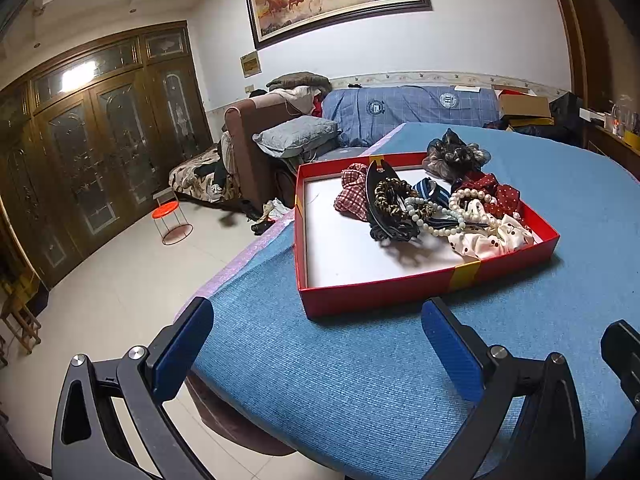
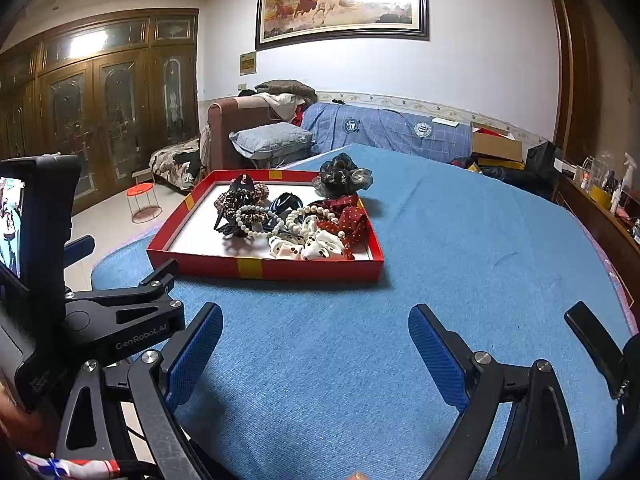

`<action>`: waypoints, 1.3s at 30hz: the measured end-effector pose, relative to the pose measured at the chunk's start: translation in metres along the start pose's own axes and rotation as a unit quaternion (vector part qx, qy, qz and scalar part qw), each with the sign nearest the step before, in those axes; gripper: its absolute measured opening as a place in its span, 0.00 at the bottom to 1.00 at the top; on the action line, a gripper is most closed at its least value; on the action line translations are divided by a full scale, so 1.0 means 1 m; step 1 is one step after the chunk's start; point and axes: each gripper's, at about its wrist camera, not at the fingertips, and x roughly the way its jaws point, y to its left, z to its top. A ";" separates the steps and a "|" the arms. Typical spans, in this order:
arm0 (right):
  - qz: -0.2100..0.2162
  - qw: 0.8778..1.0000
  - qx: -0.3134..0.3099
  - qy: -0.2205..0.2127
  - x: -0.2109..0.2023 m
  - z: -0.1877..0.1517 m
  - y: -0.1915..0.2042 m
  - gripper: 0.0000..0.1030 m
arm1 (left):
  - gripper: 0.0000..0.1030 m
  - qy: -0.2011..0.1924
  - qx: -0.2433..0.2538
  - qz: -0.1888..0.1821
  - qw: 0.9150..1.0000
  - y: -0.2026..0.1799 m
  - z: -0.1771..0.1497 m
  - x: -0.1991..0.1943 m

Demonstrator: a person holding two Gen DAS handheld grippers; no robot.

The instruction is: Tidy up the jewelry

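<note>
A shallow red box [image 1: 384, 290] [image 2: 208, 256] with a white floor sits on the blue table cloth. Its right part holds a heap: a black hair claw [image 1: 384, 204], a leopard scrunchie [image 2: 236, 202], pearl bracelets [image 1: 436, 216] [image 2: 256, 222], a red dotted scrunchie [image 1: 500, 196] [image 2: 352, 216], a white dotted scrunchie [image 1: 492, 240] [image 2: 312, 246] and a checked red one [image 1: 354, 192]. A dark sheer scrunchie [image 1: 456, 154] [image 2: 344, 174] lies on the cloth just behind the box. My left gripper [image 1: 320, 344] hangs open in front of the box, empty. My right gripper [image 2: 316, 348] is open too, further back, empty.
The round table [image 1: 360, 380] [image 2: 480, 240] has a left edge close to my left gripper, with tiled floor below. The left gripper's body [image 2: 100, 320] fills the right wrist view's lower left. A sofa [image 2: 384, 128], a red stool [image 1: 170, 216] and wooden doors stand behind.
</note>
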 end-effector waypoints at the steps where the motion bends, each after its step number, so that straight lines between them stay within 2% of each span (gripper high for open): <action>1: 0.000 1.000 0.000 0.000 0.000 0.000 0.000 0.94 | 1.00 0.001 0.000 0.000 1.000 0.000 0.000 0.000; 35: -0.001 1.000 -0.001 0.005 0.001 -0.001 0.002 0.94 | 1.00 0.000 0.004 0.009 1.000 0.005 -0.002 -0.001; 39: -0.001 1.000 0.007 0.004 0.002 -0.001 0.000 0.94 | 1.00 -0.015 0.016 0.016 1.000 0.001 -0.002 -0.005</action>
